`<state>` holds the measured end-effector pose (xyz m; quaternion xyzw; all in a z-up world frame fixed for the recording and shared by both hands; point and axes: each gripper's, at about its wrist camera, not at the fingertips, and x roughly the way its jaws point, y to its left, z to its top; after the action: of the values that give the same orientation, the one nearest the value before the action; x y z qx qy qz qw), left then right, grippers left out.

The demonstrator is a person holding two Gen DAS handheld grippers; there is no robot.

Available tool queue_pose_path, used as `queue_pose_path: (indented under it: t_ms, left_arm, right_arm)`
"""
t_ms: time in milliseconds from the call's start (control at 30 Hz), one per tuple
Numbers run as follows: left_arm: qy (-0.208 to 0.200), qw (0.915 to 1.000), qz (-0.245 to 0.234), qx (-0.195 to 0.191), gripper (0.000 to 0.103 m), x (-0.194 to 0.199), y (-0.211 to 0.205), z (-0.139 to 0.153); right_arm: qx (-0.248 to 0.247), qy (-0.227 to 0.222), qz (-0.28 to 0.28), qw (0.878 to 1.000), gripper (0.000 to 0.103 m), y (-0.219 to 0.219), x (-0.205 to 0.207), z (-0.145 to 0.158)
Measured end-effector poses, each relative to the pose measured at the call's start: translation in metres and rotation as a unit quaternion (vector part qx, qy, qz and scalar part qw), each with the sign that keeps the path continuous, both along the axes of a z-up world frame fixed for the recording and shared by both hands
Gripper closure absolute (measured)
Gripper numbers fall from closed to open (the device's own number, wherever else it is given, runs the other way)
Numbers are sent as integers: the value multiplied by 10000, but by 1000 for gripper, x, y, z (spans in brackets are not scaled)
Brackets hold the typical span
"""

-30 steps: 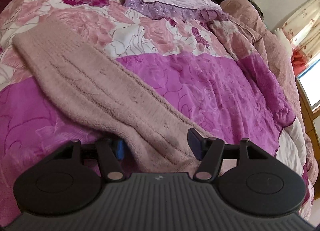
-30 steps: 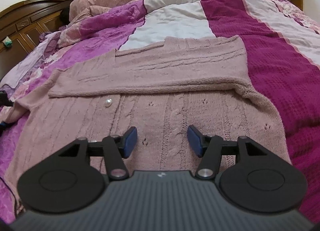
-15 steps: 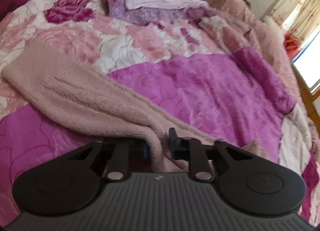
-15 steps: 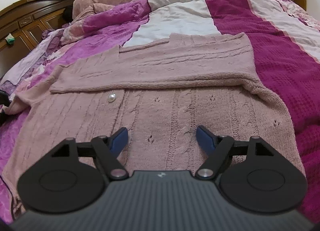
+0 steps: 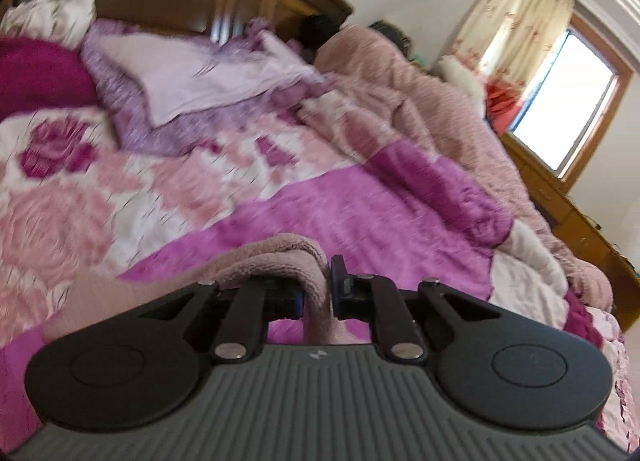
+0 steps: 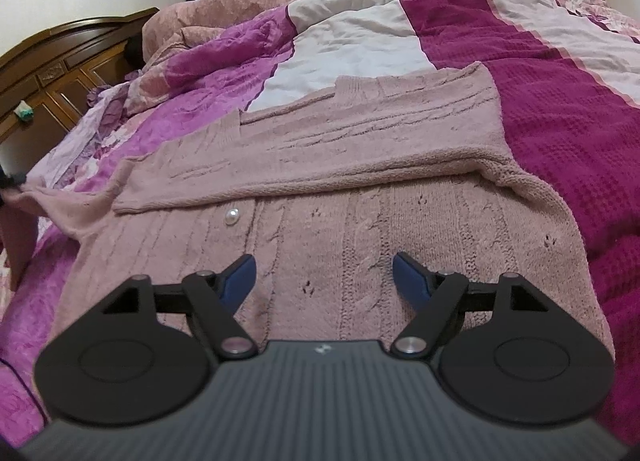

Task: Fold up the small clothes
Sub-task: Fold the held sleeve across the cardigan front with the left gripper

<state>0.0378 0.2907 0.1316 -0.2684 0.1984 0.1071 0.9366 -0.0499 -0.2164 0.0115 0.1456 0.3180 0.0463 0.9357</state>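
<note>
The left gripper (image 5: 318, 293) is now pinching and lifting the dusty-pink cable-knit cardigan's (image 6: 360, 229) sleeve (image 5: 276, 261) (jaws just closed). The right gripper (image 6: 324, 281) is hovering above the cardigan's body, having widened, holding nothing; a sleeve fold is probably starting.

Quilted bed (image 6: 540, 73), pink cardigan (image 6: 360, 229), pillow (image 5: 192, 77)

The cardigan (image 6: 360, 229) lies on the quilt (image 6: 560, 109), one sleeve (image 6: 320, 149) folded across its body.
</note>
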Motion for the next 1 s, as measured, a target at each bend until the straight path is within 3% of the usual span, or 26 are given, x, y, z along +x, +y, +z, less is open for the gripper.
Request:
queue_pose_path:
  t_ms: [267,533,767,1000]
  left_arm:
    - [-480,9980,-347,219,90,3,-23,46]
    - [-814,9914,-984,296,90,5,-77,79]
    - [-829,9811,-1693,425,90,15,-141,83]
    - [-671,9690,-2345,384,90,21,-208,63]
  right_arm:
    - [64,-150,10,9999,26,-2,-4,8]
    - [152,-217,-81,9996,26,-9,-5,10]
    - [242,-259,-216,9991,26,-18,-8,11]
    - [318,-309,-345,9984,26,-27,-9,13]
